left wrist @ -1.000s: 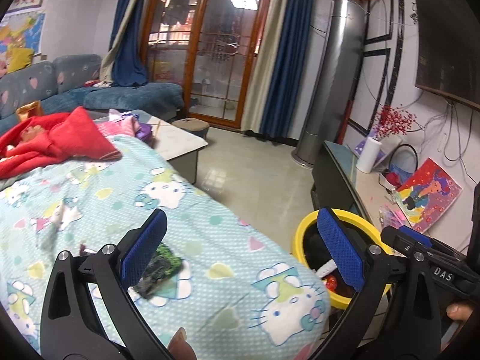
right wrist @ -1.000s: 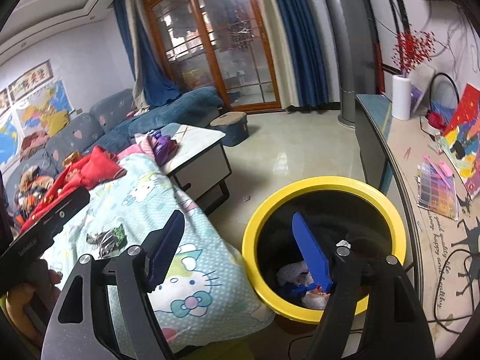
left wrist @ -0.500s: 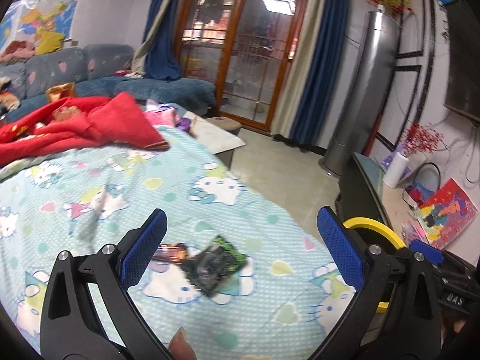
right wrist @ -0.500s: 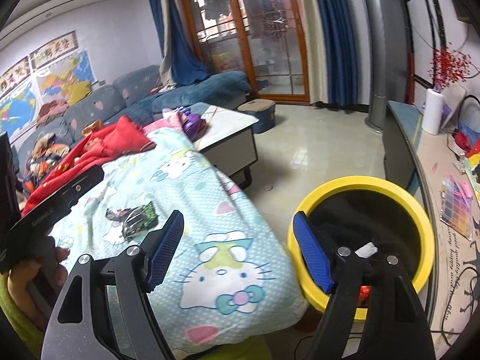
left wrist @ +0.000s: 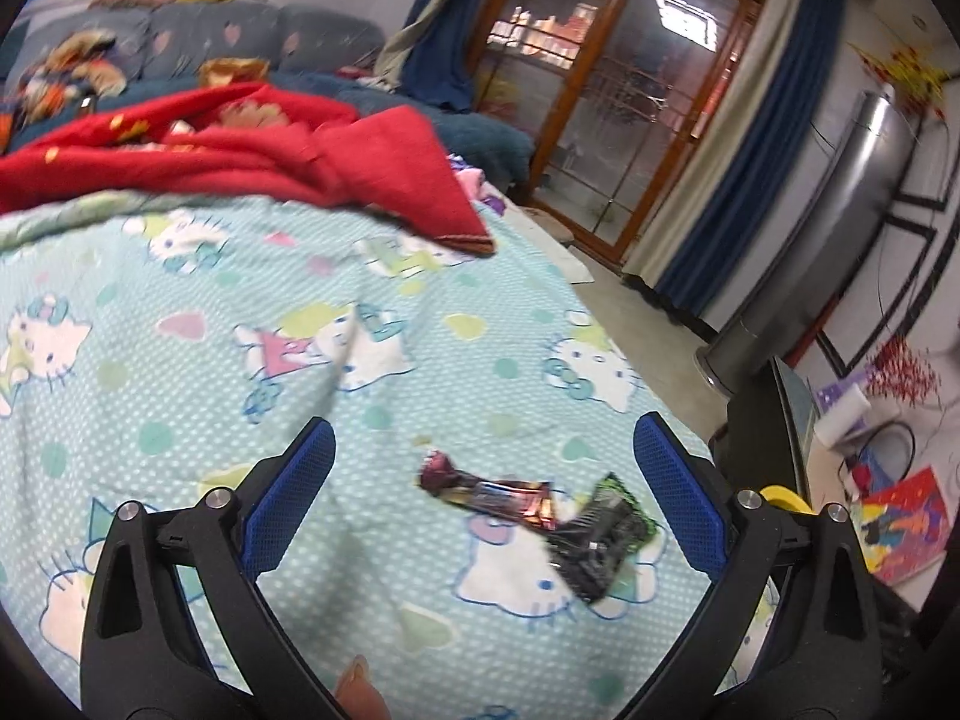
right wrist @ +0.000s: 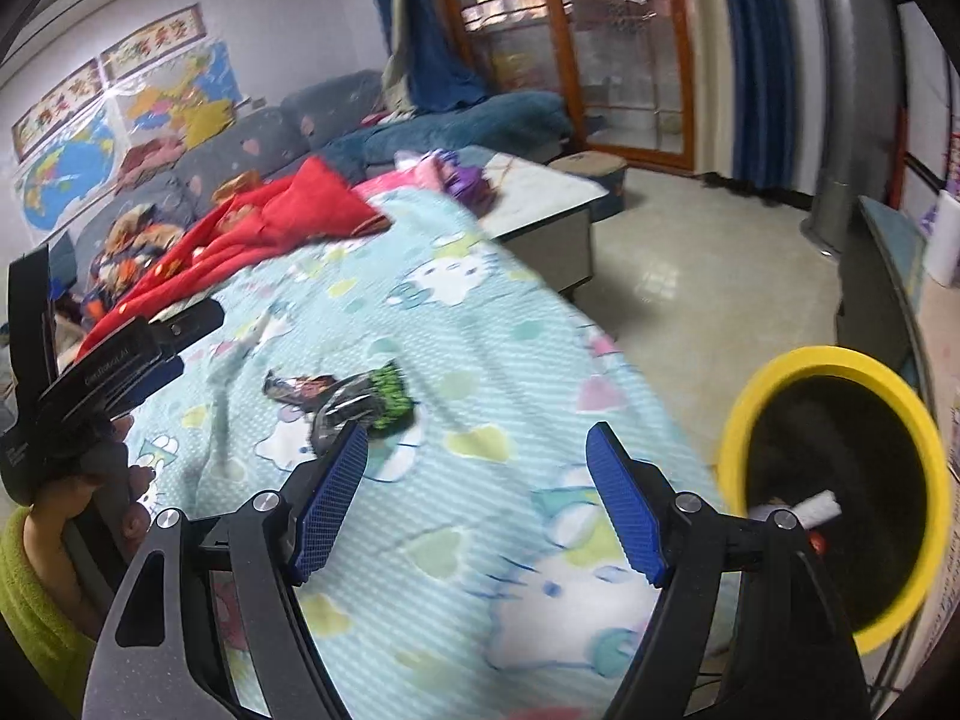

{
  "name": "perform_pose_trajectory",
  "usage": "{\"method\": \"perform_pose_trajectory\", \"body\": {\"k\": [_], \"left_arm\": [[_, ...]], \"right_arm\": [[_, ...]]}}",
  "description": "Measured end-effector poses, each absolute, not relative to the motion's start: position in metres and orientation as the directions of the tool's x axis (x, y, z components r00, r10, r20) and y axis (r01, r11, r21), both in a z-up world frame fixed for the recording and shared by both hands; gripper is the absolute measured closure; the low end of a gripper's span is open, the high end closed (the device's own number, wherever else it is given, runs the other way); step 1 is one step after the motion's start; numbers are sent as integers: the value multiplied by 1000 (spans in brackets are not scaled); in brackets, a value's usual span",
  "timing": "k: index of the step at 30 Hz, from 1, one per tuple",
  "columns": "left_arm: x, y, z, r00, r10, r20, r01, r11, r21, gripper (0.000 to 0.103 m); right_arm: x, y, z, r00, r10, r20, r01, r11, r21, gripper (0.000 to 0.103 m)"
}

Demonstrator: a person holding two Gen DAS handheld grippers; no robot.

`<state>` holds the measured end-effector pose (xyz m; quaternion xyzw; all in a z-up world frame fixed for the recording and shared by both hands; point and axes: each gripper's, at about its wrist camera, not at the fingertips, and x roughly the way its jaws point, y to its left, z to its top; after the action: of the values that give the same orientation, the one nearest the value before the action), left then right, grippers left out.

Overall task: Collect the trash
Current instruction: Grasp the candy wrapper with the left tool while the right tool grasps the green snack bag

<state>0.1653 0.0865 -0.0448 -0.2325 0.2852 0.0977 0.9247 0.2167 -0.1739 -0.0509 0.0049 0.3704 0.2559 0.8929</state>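
Two wrappers lie on the light blue cartoon-print blanket (left wrist: 180, 360): a dark red snack wrapper (left wrist: 489, 489) and a black-and-green one (left wrist: 600, 531) touching its right end. My left gripper (left wrist: 483, 483) hovers over them with both seen between its blue pads; its jaws are closing a little and press on nothing. In the right wrist view the same red wrapper (right wrist: 297, 387) and black-green wrapper (right wrist: 372, 399) lie beyond my right gripper (right wrist: 477, 486), which stands open over bare blanket. The yellow-rimmed black bin (right wrist: 834, 480) with trash inside stands right of the bed.
A red blanket (left wrist: 240, 150) lies bunched at the far side of the bed. A white low table (right wrist: 540, 198) and tiled floor (right wrist: 690, 276) lie beyond. A dark TV stand (right wrist: 876, 276) and a grey tower fan (left wrist: 810, 240) stand on the right. A hand (right wrist: 60, 480) holds the left gripper.
Both grippers swung left from the yellow bin toward the bed. The two wrappers now sit between the left gripper's pads, and the bin has slid to the right edge of both views.
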Motion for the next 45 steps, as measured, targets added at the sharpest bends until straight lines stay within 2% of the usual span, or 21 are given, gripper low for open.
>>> {"method": "perform_pose_trajectory", "body": {"k": [4, 7, 12, 20, 22, 23, 25, 27, 29, 35, 45], "left_arm": [[167, 101, -55, 807, 17, -590, -325, 847, -420, 29], [169, 110, -64, 800, -21, -599, -326, 824, -464, 43], [174, 114, -81, 795, -127, -593, -291, 779, -556, 60], [185, 106, -98, 770, -196, -607, -269, 762, -588, 65], [188, 108, -103, 759, -206, -618, -274, 760, -590, 66], [189, 107, -104, 758, -207, -619, -274, 759, -590, 68], [190, 108, -104, 756, -207, -621, -274, 761, -587, 71], [191, 108, -105, 753, -208, -624, -276, 762, -586, 76], [191, 109, -106, 751, -212, -626, -279, 757, -591, 80], [193, 106, -105, 748, -219, -627, -259, 773, -579, 85], [186, 85, -84, 771, -204, -604, -184, 836, -517, 88]], "right_arm": [[227, -146, -61, 551, 485, -680, -489, 847, 207, 30], [238, -133, -68, 524, 493, -694, -492, 841, 227, 32], [255, -112, -79, 479, 507, -716, -502, 828, 250, 36], [274, -101, -104, 417, 535, -735, -499, 810, 306, 42], [271, -100, -105, 424, 538, -729, -513, 806, 296, 48], [269, -100, -105, 422, 544, -725, -520, 801, 298, 54], [266, -100, -104, 420, 547, -724, -528, 796, 295, 58], [266, -102, -103, 425, 546, -722, -521, 800, 298, 66], [267, -107, -103, 422, 554, -717, -510, 799, 317, 70], [258, -114, -98, 441, 562, -700, -516, 797, 315, 83], [241, -136, -79, 466, 568, -679, -526, 794, 304, 87]]}}
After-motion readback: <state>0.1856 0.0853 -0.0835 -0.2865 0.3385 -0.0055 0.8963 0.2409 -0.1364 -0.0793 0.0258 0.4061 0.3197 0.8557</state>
